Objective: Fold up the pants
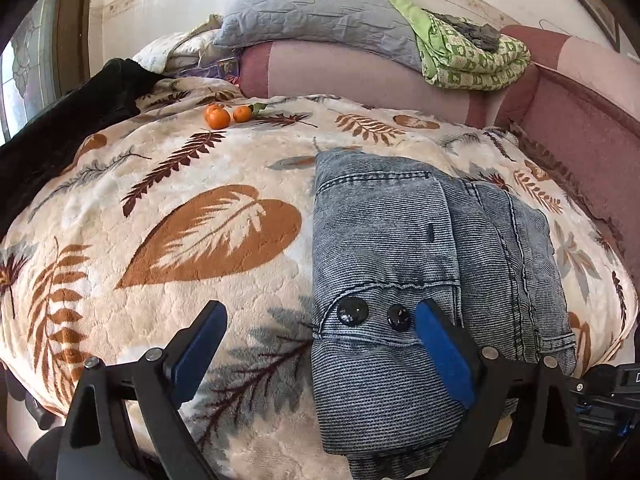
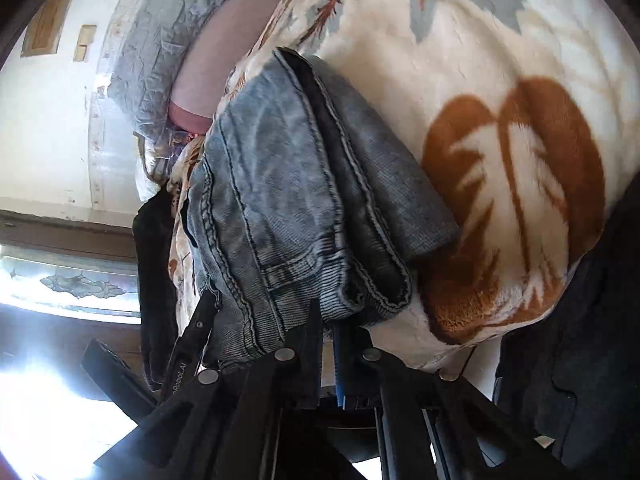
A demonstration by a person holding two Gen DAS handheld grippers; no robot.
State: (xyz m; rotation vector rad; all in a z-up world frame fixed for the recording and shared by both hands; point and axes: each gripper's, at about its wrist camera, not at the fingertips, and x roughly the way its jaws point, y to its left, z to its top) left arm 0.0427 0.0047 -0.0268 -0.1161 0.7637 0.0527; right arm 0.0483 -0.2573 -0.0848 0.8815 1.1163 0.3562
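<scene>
Between open left gripper (image 1: 320, 320) fingers, folded pants (image 1: 420, 248) edge

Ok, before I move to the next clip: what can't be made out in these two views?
- Right wrist view: the right gripper jaws are shut; the pants hem overlaps their tips, so whether cloth is pinched is unclear.
- Left wrist view: the pants' near end is cut off by the bottom edge and the left gripper frame.
- Left wrist view: the dark item on the green blanket is too small to identify.
- Right wrist view: window glare washes out the lower left.
</scene>
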